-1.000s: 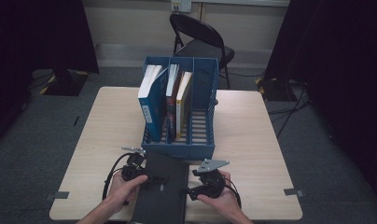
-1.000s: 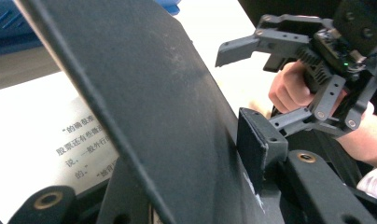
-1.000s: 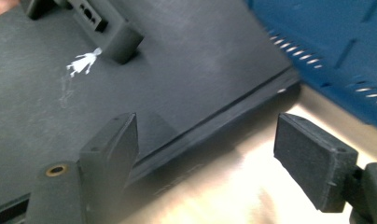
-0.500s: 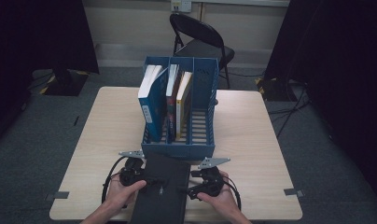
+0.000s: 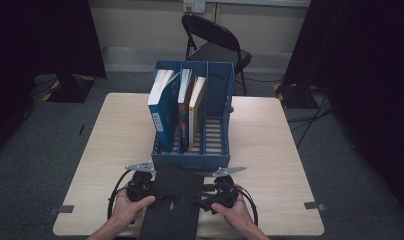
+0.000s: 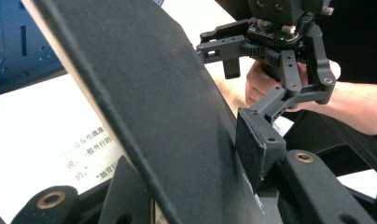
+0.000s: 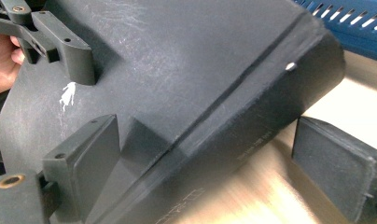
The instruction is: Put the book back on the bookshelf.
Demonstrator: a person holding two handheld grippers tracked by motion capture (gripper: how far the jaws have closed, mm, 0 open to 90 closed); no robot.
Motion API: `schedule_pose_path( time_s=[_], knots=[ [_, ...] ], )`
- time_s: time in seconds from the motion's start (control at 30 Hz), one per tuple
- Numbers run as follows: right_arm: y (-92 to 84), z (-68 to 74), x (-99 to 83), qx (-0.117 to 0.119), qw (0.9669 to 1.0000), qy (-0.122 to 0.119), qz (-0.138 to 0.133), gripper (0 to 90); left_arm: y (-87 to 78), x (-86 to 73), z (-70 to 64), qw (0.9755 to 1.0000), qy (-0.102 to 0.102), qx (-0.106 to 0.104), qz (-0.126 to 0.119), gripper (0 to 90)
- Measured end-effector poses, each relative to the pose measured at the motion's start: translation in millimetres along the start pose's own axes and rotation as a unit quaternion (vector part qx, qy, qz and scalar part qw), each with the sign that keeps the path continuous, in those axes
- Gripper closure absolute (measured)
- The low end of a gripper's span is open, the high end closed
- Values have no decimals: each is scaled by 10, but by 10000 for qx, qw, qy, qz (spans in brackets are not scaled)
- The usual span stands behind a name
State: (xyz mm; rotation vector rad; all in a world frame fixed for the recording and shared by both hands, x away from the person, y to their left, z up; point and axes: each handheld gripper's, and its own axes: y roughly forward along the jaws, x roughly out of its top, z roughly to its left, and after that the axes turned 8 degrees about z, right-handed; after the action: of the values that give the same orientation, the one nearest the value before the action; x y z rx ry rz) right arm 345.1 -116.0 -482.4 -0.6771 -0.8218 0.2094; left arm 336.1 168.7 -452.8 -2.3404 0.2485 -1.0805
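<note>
Black book (image 5: 171,210) low at centre of the high view, flat on the table (image 5: 270,150), just below the blue rack (image 5: 192,117). Left gripper (image 5: 162,199) at its left edge, right gripper (image 5: 199,204) at its right edge. In the left gripper view, front cover lifted between the spread jaws, one pad (image 6: 256,144) beside the cover, printed page bared at lower left; whether pressing, cannot tell. In the right gripper view, jaws just widened, spread across the spine edge, right pad (image 7: 336,172) apart from it. Long axis running up-down in the high view, top end nearly touching the rack. Bare table left and right; near edge close below.
</note>
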Motion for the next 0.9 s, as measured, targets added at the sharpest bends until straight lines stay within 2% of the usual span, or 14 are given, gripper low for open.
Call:
schedule_pose_path(
  time_s=[0.07,0.17,0.23,0.33,0.47,0.6,0.83,0.9],
  knots=[
    [6,-18,3,125,9999,20,3,73,-2,3,-21,9999,118,-24,4,601],
    [34,-43,12,453,9989,113,25,71,-2,12,-46,9996,261,-39,14,602],
    [30,-42,20,477,9988,91,63,73,-2,14,-57,9995,297,-46,3,604],
    [6,-15,40,429,9990,52,137,85,-7,20,-72,9993,360,-60,-33,614],
    [-71,44,71,306,9995,-41,48,135,-45,42,-97,9989,448,-118,-116,640],
    [-153,145,142,86,9993,-364,-28,154,-94,76,-140,9979,592,-129,-218,660],
    [-302,251,218,-115,9975,-669,-182,193,-112,176,-244,9959,832,-83,-356,672],
    [-344,250,228,-131,9974,-652,-278,208,-116,212,-259,9952,898,-54,-379,673]
  ],
)
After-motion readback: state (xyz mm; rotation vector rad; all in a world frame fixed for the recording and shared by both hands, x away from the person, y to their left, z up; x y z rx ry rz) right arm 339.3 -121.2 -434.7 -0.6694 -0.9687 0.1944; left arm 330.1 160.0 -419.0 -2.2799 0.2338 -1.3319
